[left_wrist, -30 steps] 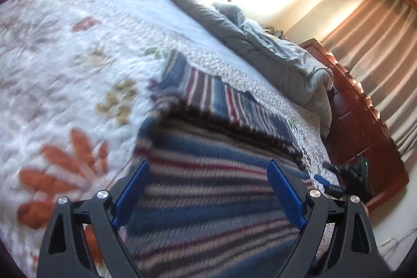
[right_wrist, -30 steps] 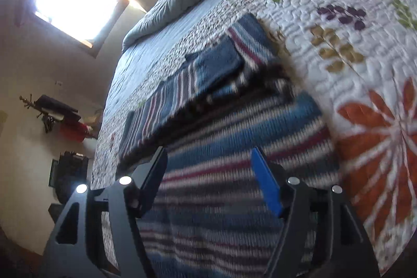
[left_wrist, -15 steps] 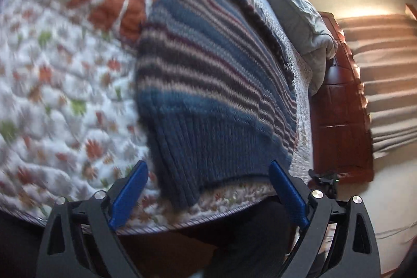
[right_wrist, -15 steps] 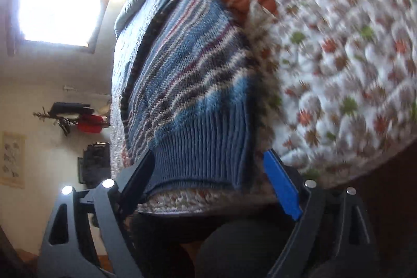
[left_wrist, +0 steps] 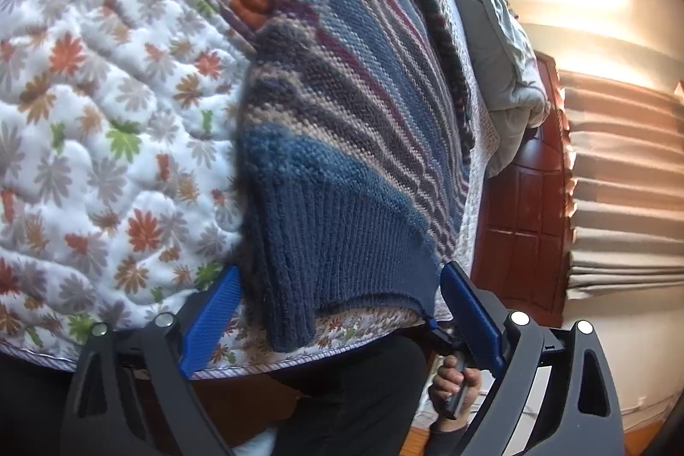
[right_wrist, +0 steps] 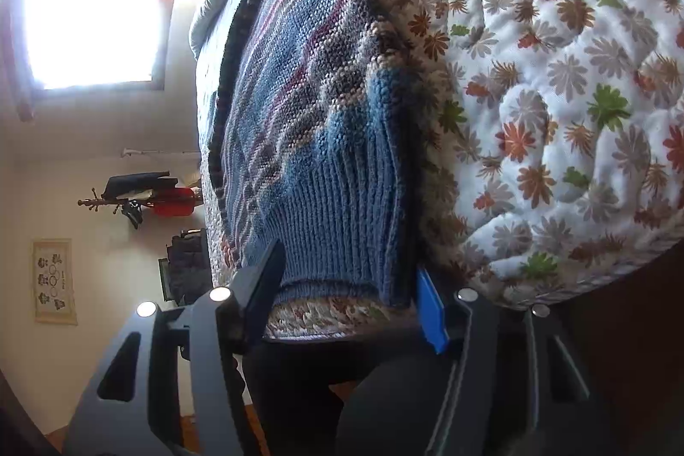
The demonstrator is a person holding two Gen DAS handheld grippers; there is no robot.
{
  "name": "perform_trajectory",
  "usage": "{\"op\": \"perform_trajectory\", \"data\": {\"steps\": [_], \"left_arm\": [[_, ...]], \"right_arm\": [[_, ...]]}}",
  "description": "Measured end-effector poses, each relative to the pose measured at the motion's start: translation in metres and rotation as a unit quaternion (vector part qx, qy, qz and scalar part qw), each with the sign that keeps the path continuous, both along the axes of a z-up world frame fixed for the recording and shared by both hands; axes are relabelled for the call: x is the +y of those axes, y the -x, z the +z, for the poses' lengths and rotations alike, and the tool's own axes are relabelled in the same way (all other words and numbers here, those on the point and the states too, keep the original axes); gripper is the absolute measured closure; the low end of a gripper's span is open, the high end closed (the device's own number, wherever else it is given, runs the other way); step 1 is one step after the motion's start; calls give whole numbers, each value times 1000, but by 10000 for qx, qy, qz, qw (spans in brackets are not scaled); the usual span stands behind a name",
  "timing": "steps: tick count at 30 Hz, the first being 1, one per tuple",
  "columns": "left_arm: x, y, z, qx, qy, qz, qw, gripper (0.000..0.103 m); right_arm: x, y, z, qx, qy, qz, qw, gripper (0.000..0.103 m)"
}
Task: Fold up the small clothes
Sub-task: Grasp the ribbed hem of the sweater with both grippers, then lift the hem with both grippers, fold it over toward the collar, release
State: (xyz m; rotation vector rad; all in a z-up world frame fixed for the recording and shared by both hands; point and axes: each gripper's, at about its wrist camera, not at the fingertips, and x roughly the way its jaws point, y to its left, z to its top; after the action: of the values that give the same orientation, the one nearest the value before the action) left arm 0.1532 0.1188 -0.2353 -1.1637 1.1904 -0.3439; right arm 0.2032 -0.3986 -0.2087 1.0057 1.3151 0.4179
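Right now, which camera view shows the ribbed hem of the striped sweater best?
The right wrist view: the ribbed hem is sunlit, its ribs sharp. In the left wrist view the same hem is darker, shaded, one corner folded.

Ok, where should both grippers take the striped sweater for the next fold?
Grip the striped sweater by its ribbed hem, one corner each, coming from the bed's near edge. The hem lies there, thick and straight, between the open fingers already.
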Motion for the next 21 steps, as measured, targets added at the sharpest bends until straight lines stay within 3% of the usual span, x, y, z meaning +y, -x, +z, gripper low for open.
{"op": "perform_trajectory", "data": {"steps": [2,3,4,6,7,8,15,21], "left_arm": [[-4,-2,2,-32,-112,-88,9999,17],[-6,-2,1,5,-180,-148,9997,43],[-6,-4,1,60,-232,-189,9995,57],[-7,-6,-2,145,-320,-174,9992,78],[-6,-5,-5,196,-362,-165,9990,83],[-4,-3,-8,222,-373,-143,9990,89],[0,2,-2,-74,-238,4,9997,94],[6,-2,42,-728,-30,139,9972,94]], "right_arm": [[-2,-1,0,-17,-8,5,10000,57],[-1,-1,-1,-27,-5,9,10000,60],[-2,-2,0,-48,9,9,10000,67],[1,-5,2,-100,68,42,9999,80],[1,-9,4,-129,123,52,9998,90],[2,-12,6,-161,181,35,9997,93],[3,-19,20,-460,207,96,9987,95],[7,-34,55,-914,107,74,9957,96]]}}
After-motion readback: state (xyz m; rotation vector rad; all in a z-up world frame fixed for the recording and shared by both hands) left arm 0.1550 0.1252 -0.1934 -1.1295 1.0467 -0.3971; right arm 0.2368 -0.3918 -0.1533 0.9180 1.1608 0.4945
